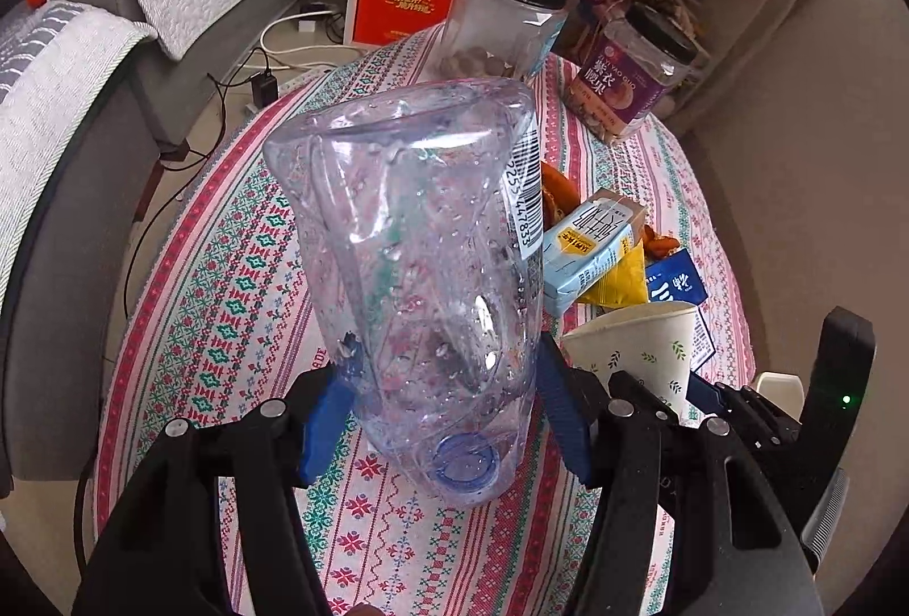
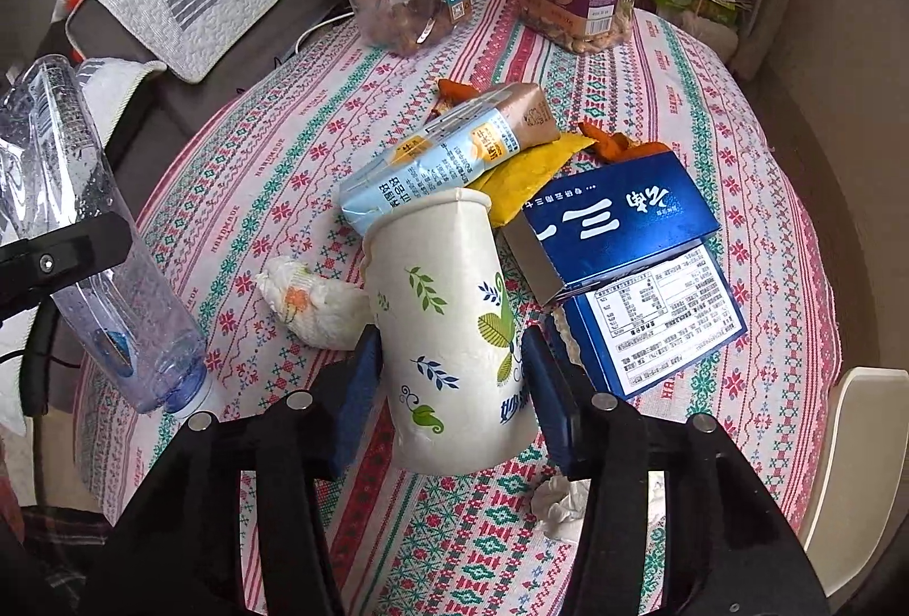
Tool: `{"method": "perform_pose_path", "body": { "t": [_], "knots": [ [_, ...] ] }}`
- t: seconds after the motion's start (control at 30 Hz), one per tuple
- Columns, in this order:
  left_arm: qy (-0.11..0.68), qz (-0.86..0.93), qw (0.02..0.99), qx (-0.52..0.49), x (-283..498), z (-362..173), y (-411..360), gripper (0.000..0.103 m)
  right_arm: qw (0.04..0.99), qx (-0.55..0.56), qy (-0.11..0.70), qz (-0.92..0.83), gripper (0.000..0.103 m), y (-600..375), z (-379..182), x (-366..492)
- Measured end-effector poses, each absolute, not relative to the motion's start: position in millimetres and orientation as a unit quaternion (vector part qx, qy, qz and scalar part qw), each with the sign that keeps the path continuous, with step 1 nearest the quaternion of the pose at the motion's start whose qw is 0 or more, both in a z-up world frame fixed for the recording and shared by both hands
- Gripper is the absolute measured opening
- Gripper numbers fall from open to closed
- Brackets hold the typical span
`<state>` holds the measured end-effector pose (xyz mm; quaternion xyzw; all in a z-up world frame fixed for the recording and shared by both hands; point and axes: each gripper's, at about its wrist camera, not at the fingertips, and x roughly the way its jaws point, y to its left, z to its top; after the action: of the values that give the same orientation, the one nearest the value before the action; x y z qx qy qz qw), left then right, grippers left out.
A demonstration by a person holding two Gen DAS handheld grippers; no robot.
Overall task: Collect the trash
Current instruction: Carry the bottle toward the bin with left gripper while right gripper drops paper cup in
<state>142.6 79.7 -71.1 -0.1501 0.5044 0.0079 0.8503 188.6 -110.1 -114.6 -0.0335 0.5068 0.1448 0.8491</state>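
While tilted downward, left gripper [image 1: 443,417] clamps bottle [image 1: 415,246].

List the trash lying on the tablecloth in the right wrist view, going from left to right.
Crushed plastic bottle → crumpled white tissue → paper cup with leaf print → blue box.

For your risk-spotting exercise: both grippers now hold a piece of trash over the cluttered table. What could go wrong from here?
1. The paper cup looks thin; the right gripper could crush it or let it slip.
2. The crumpled plastic bottle in the left gripper has droplets inside and its cap low; it might drip.
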Motion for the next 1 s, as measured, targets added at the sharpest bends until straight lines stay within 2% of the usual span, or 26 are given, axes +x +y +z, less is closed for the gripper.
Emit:
{"method": "perform_pose_path", "body": {
  "t": [0.4, 1.0],
  "knots": [
    [0.475, -0.034, 0.868, -0.141, 141.7, -58.7, 45.6, 0.06, 0.882, -0.044, 0.457, 0.106, 0.048, -150.8, -85.1, 171.8],
    [0.456, -0.124, 0.873, -0.117, 135.8, -61.6, -49.4, 0.06, 0.903, 0.014, 0.429, -0.04, 0.049, -298.1, -60.6, 136.1]
  ]
}}
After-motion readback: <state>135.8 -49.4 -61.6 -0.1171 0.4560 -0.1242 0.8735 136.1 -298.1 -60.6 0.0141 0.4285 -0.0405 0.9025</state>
